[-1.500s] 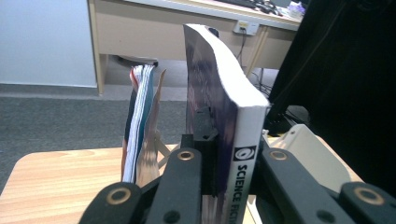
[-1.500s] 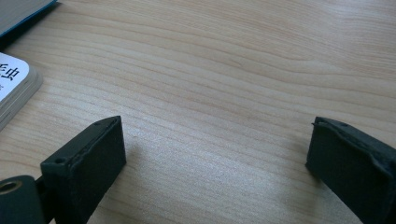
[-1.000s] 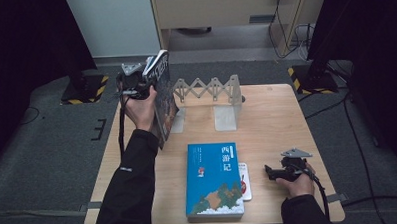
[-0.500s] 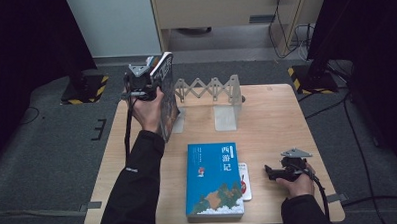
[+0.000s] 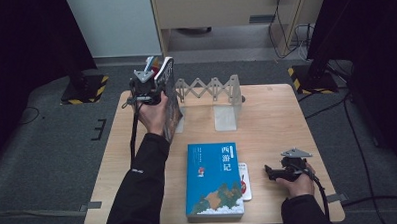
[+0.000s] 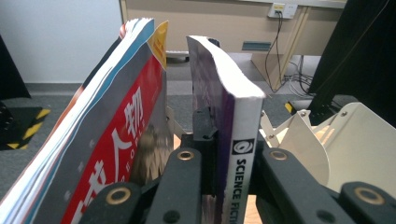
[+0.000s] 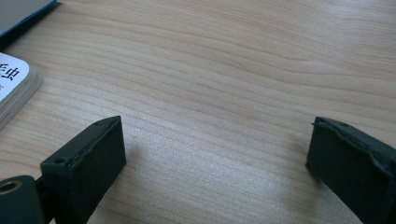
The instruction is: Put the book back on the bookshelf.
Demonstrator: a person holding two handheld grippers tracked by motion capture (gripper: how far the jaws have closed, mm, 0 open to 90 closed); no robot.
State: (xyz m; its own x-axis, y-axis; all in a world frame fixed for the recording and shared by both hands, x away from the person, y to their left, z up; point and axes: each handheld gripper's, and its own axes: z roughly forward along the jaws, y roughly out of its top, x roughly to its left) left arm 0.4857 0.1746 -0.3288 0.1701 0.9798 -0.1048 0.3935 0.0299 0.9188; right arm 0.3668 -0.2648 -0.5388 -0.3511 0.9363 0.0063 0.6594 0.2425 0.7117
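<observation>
My left gripper [image 5: 146,88] is shut on a purple book [image 6: 240,140] with "SCIENCE FICTION" on its white spine. It holds the book upright [image 5: 169,95] at the left end of the accordion book rack [image 5: 210,87]. A red-covered book [image 6: 116,140] leans close beside it in the left gripper view. A cream rack plate [image 6: 348,140] stands just to the right there. A blue book [image 5: 213,180] lies flat at the table's front, partly over a small white book [image 5: 245,180]. Right of them, my right gripper [image 5: 272,172] rests open on the wood [image 7: 217,140], with nothing between its jaws.
The wooden table [image 5: 277,119] has bare room at the right and at the far left edge. A white divider plate [image 5: 225,117] of the rack stands at mid-table. The white book's corner [image 7: 11,88] lies left of the right jaws. Cabinets and cables lie beyond the table.
My left gripper has carried the purple book a little right and down, closer to the rack's left end. The right gripper has stayed still.
</observation>
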